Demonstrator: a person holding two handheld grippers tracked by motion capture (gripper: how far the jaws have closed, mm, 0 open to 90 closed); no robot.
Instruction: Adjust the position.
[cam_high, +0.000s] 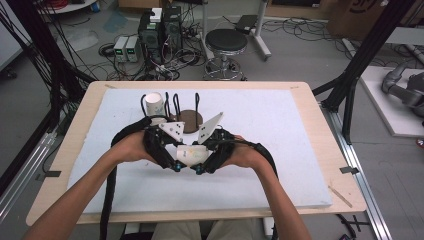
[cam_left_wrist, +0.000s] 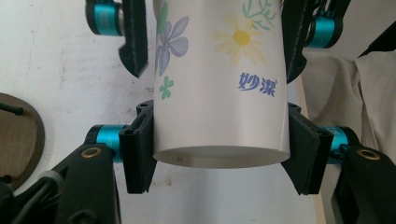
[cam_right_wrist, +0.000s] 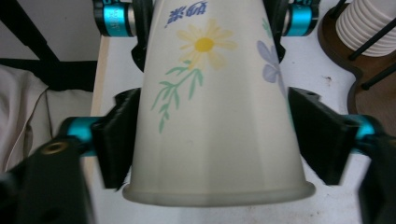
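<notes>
The paper cup (cam_high: 192, 155) lies level above the table's (cam_high: 300, 145) centre, the left gripper (cam_high: 176, 166) clamped near its base, the right gripper (cam_high: 199, 170) near its rim. It seems light and crushable; the stiffer rim at 3 o'clock suits gripping.

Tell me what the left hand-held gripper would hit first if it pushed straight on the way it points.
Probably the right hand-held gripper: its jaws face the left hand-held gripper head-on, farther along the flowered paper cup that both clamp. Depth between them is hard to judge.
</notes>
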